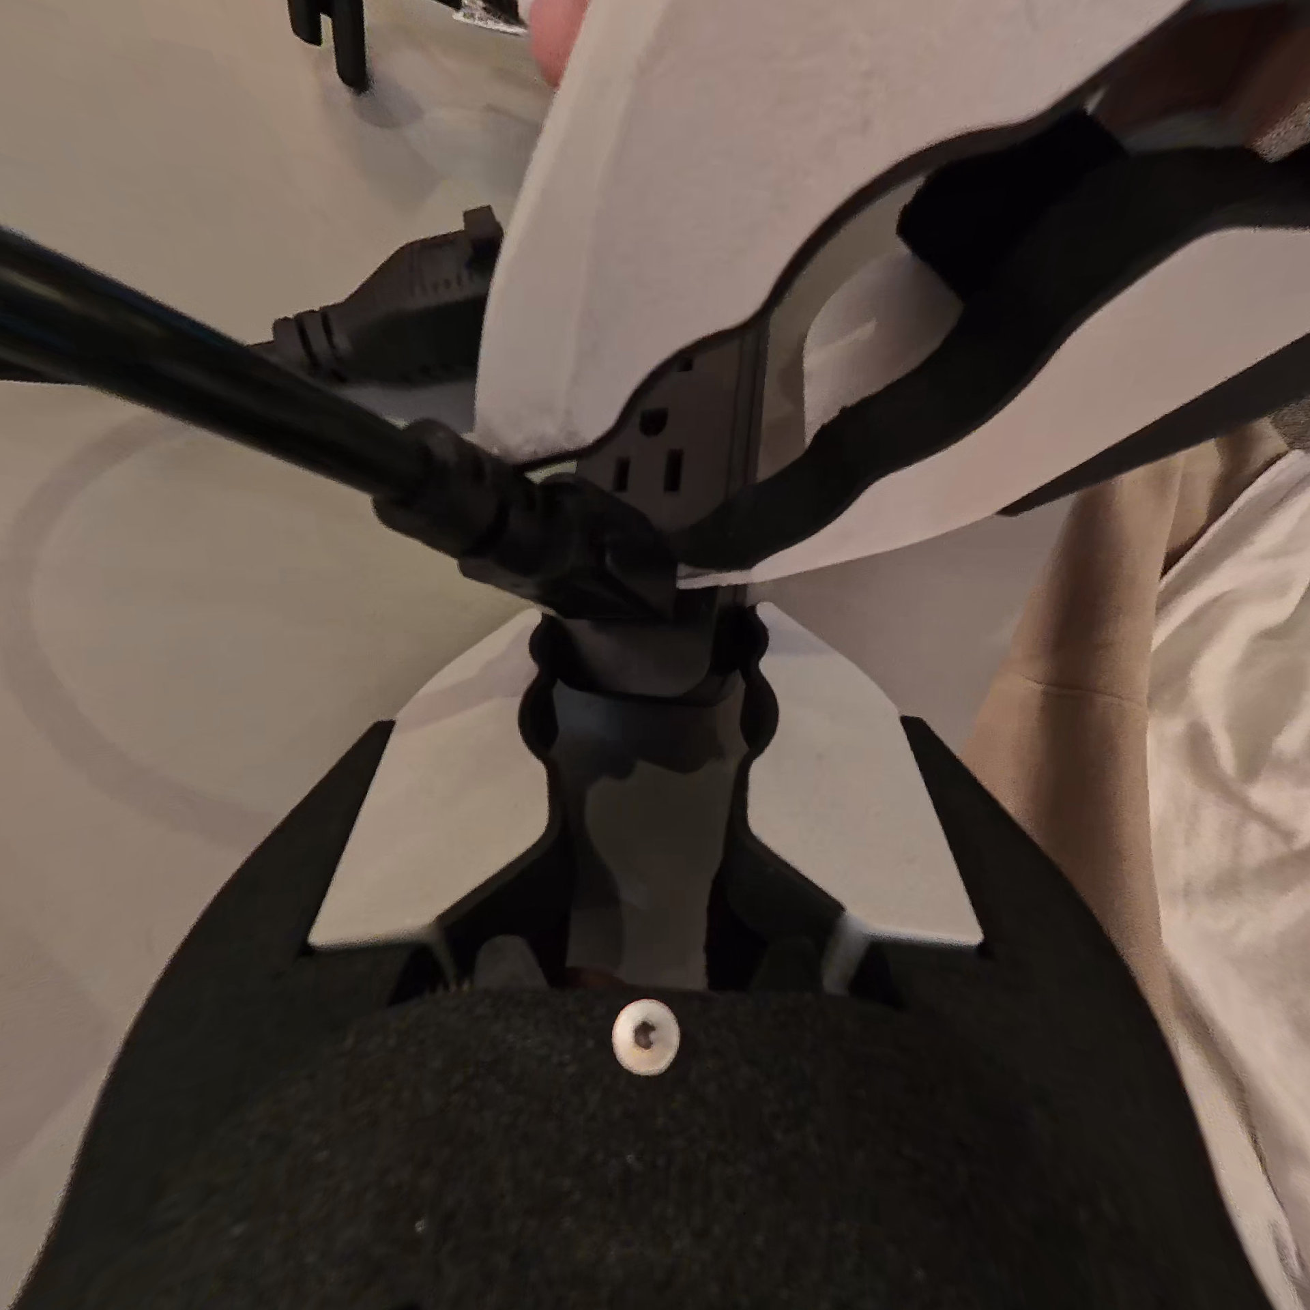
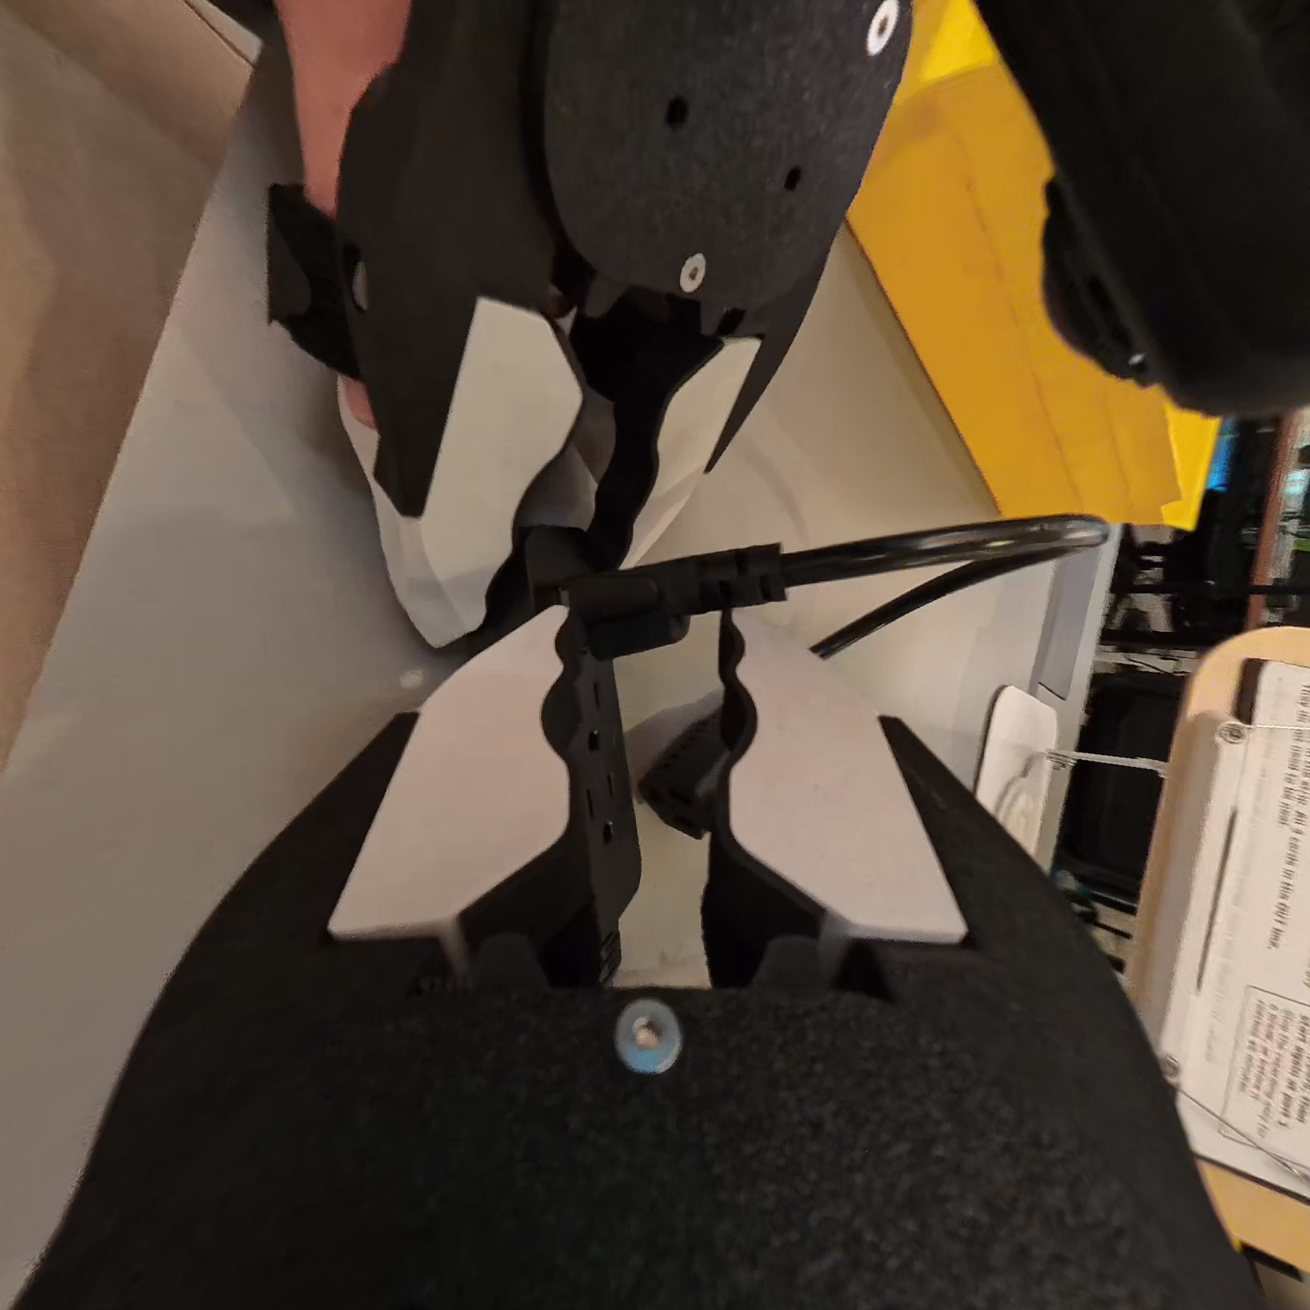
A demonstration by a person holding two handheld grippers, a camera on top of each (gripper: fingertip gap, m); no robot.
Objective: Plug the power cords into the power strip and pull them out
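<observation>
A black power strip [image 1: 652, 454] is held on edge above the white table [image 1: 177, 567]. My left gripper [image 1: 645, 638] is shut on its near end. A black plug [image 1: 567, 553] sits in the strip, and its thick cord [image 1: 177, 340] runs off to the upper left. My right gripper [image 2: 645, 631] is open. Its fingertips straddle the plug [image 2: 631, 624], with the strip [image 2: 599, 780] against its left finger and a small gap at the right finger. It enters the left wrist view [image 1: 602, 510] from the upper right. A second loose plug [image 2: 680, 787] lies on the table.
A yellow panel [image 2: 992, 319] stands beyond the table. A wooden board with a printed sheet [image 2: 1240, 886] is at the right. Beige and white cloth [image 1: 1205, 709] lies along the table's right side. A small black object [image 1: 333, 42] stands at the far left. Left tips to right tips: about 5 cm.
</observation>
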